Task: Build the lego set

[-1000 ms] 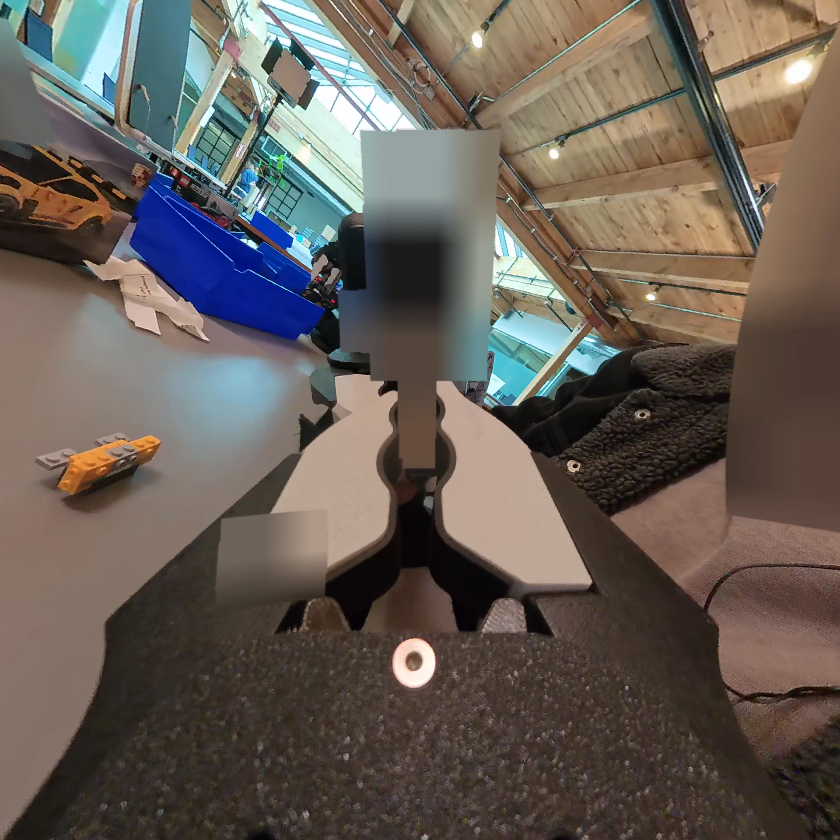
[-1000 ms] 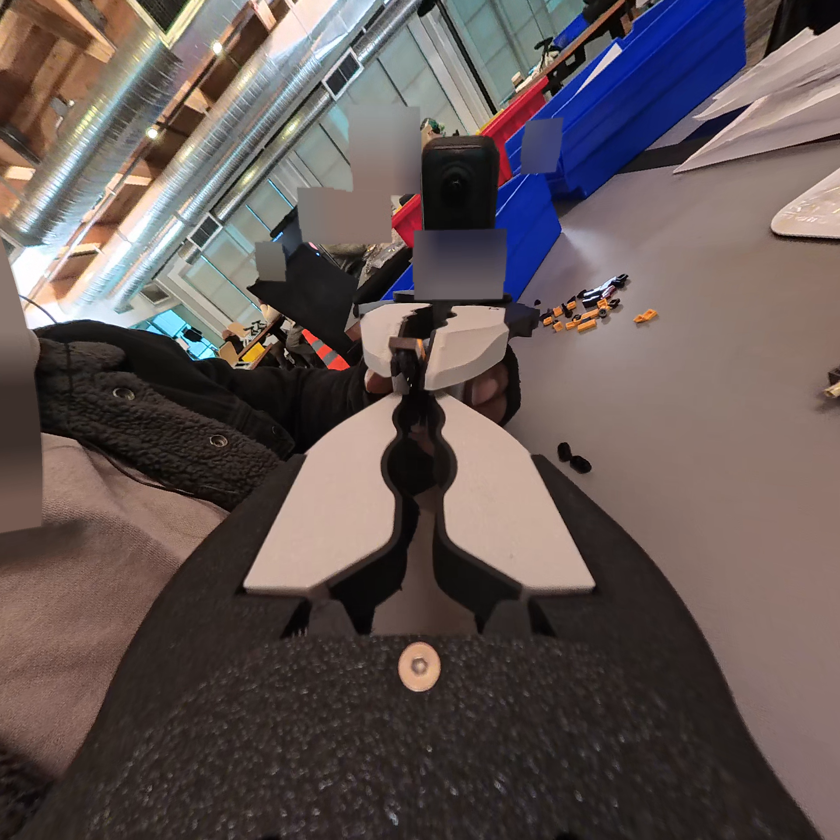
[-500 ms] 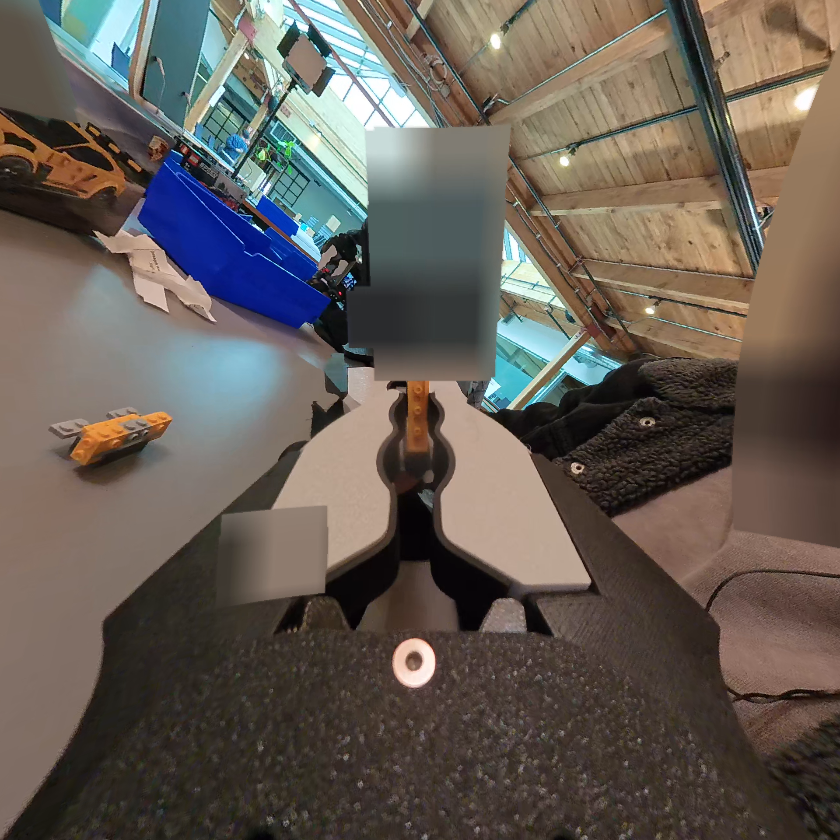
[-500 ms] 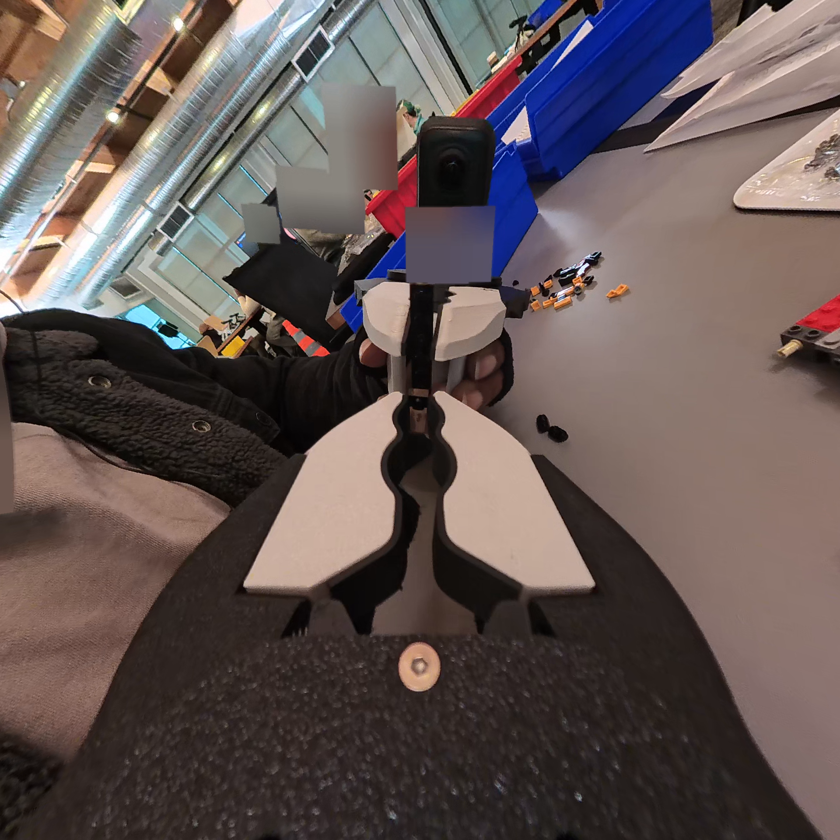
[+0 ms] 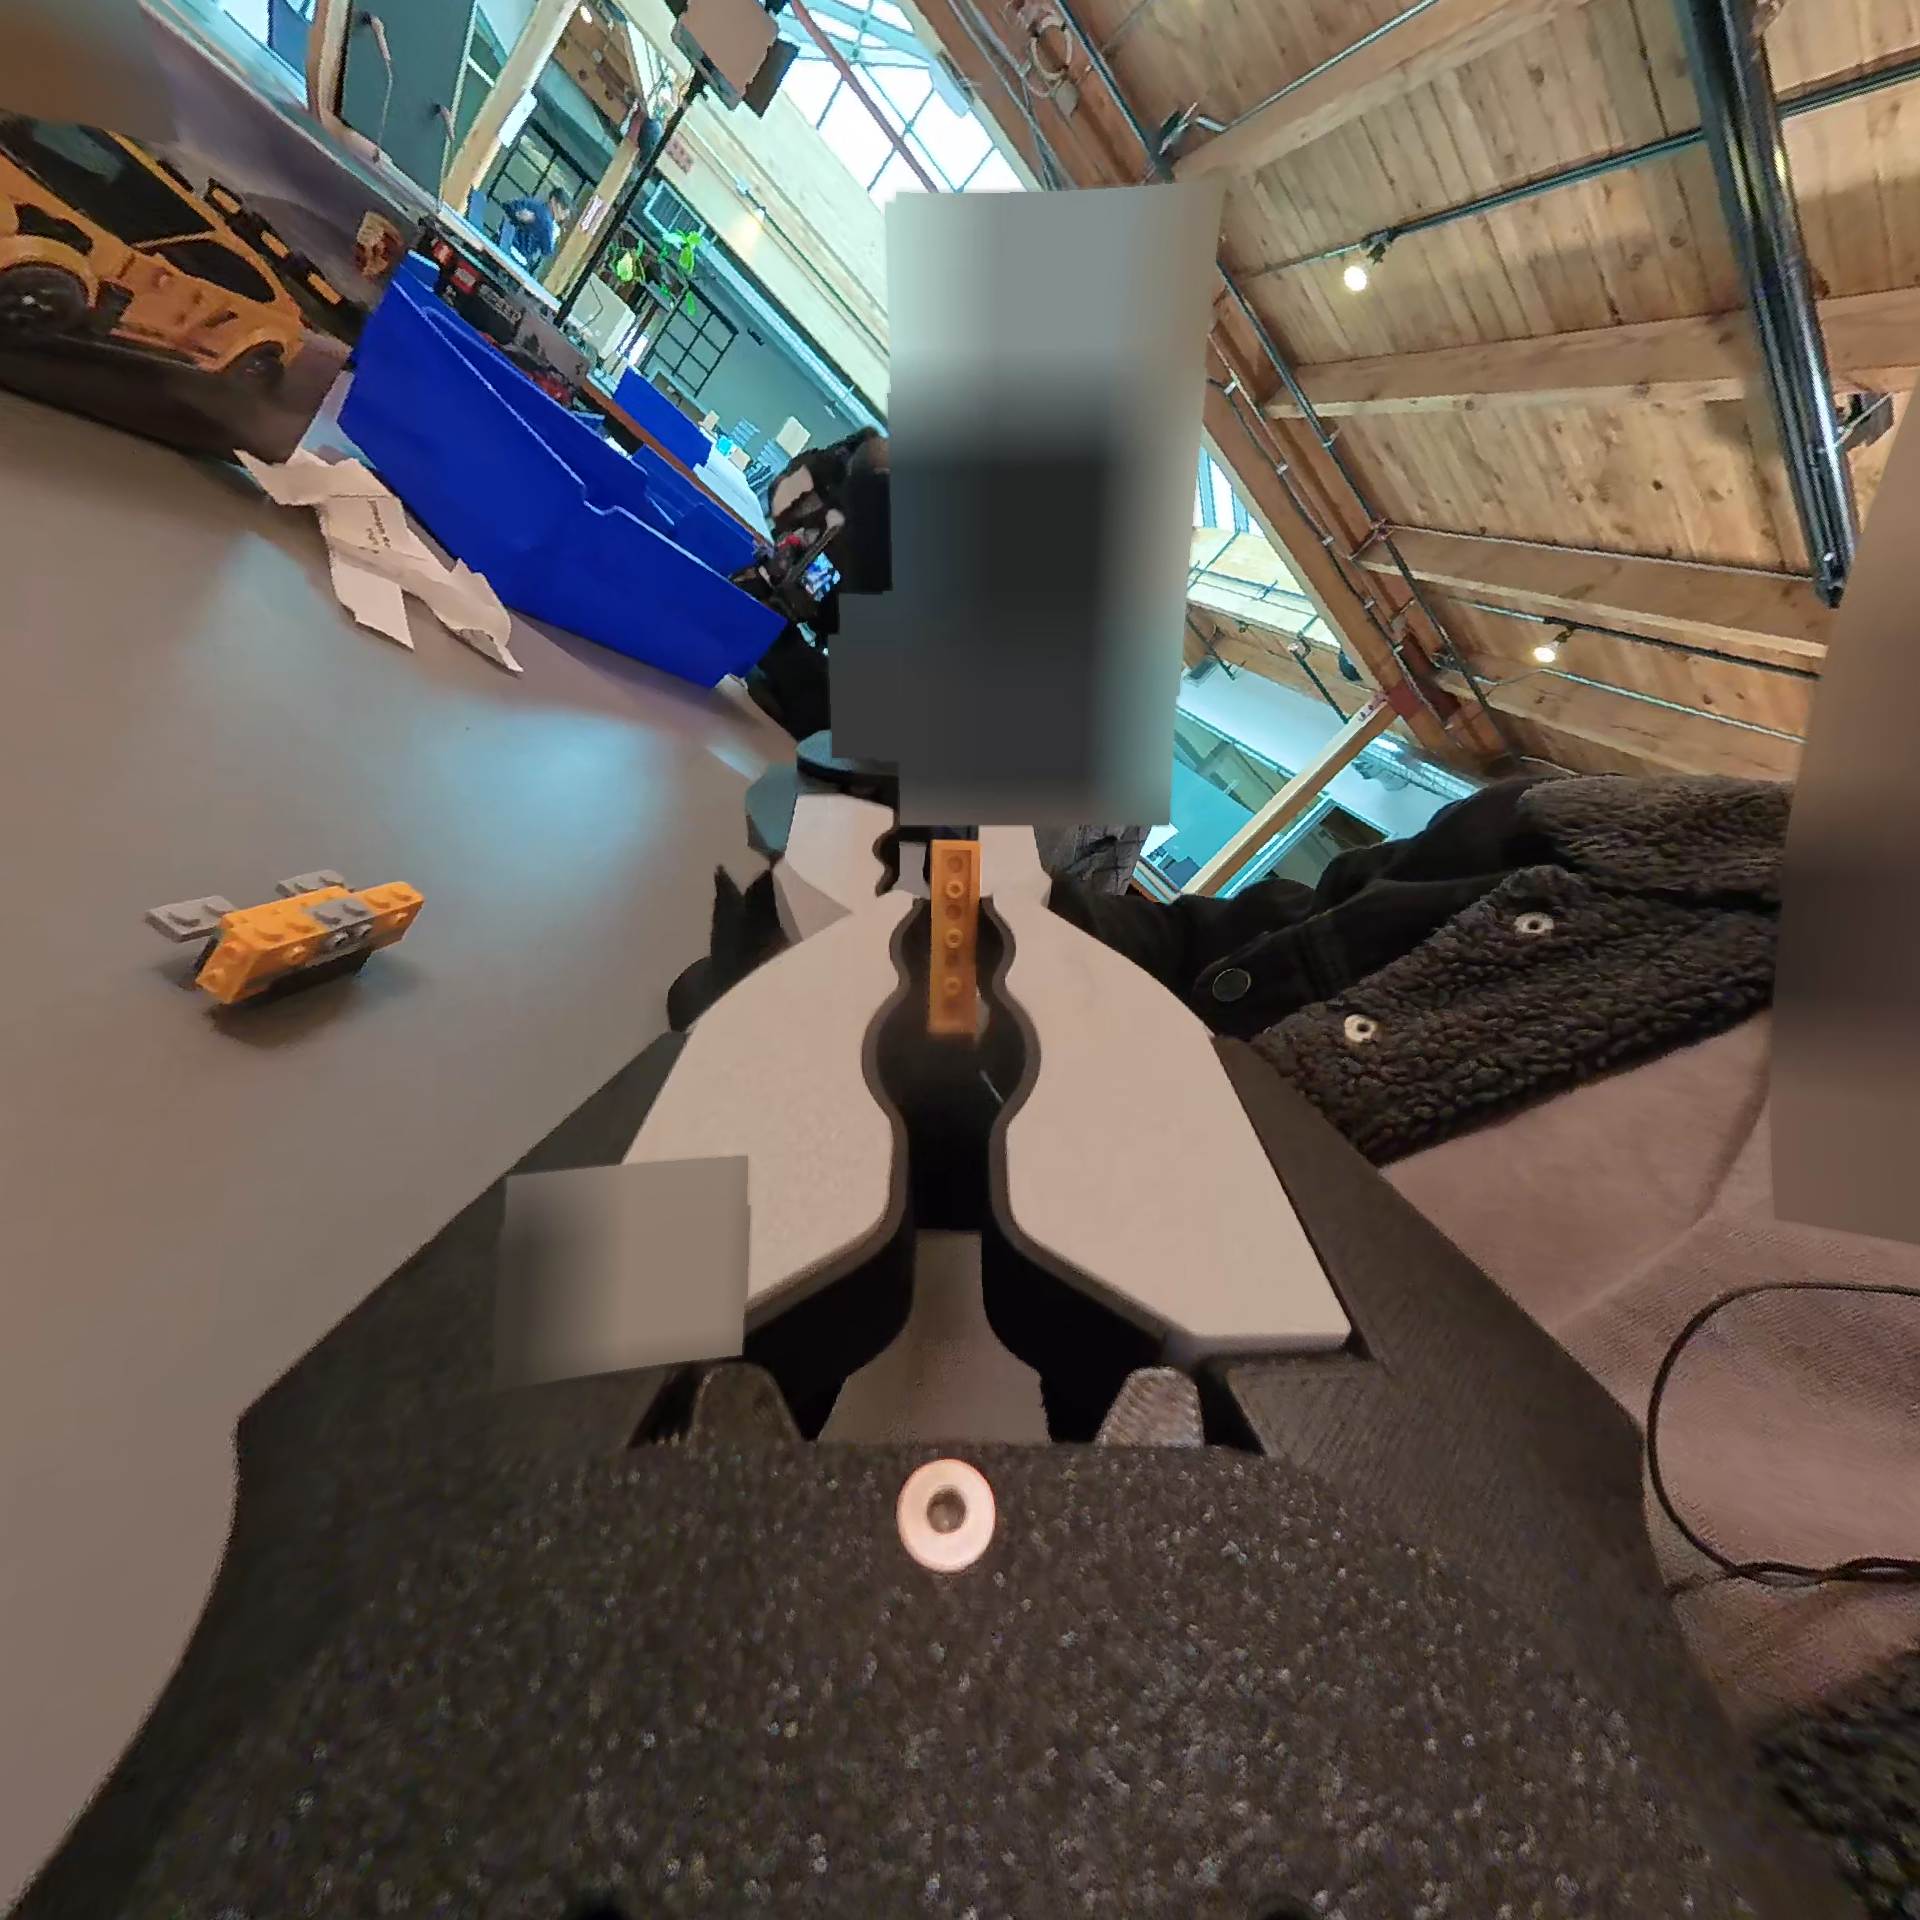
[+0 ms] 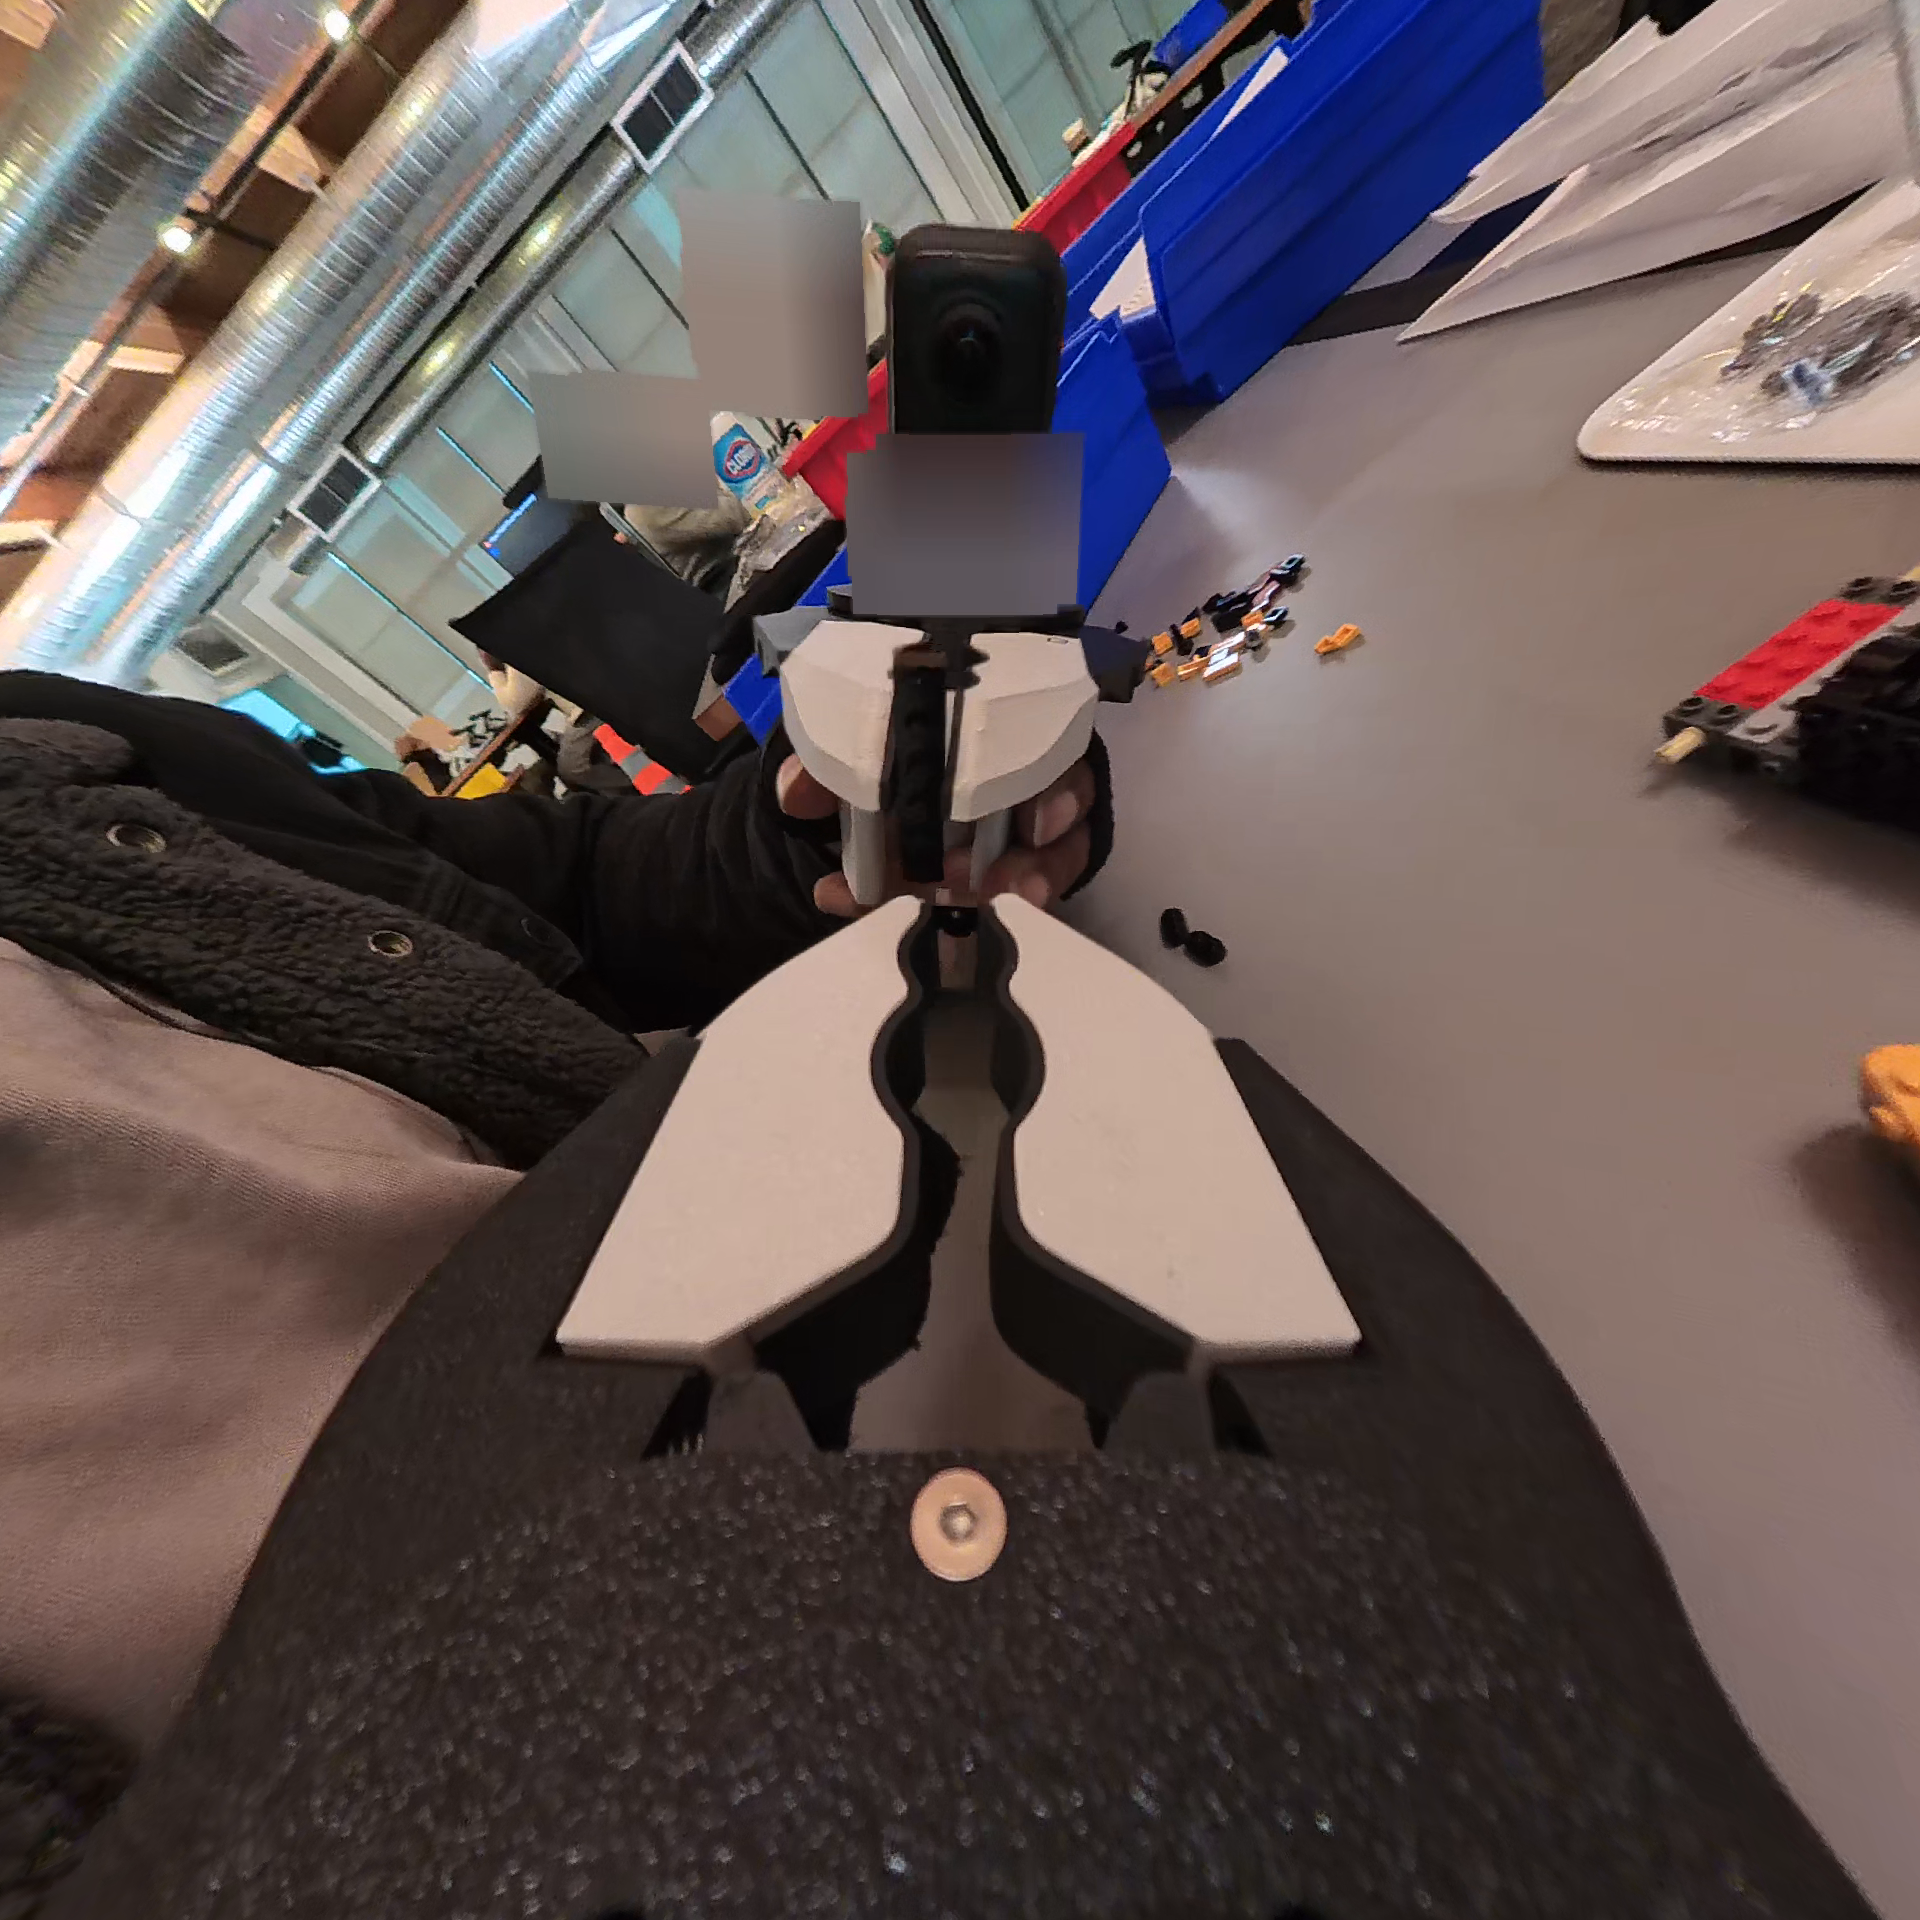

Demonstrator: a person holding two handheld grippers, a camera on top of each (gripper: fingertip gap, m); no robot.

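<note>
Holding the part: the left gripper is clenched on a long orange plate. The jaws stand a narrow slot apart, with the plate's near end seated between the tips.
Orange plate: it runs straight ahead from the left gripper's tips, studded face up, raised off the table. Its far end reaches the tips of the right gripper, which faces it head-on.
Right gripper: the jaws are drawn nearly together just ahead of the left one's fingers. Whether they bite on the plate's end cannot be told.
Handling: the plate is probably very light, rigid and smooth-sided. Thin as it is, it could pivot or pop out if pinched at one end only.
Where to grip: across the long edges near mid-length, leaving the studs free for mating.
Left of the left gripper: an orange-and-grey sub-assembly lies on the table, well apart.
Right of the right gripper: loose small pieces and a red-and-black build lie on the table.
</note>
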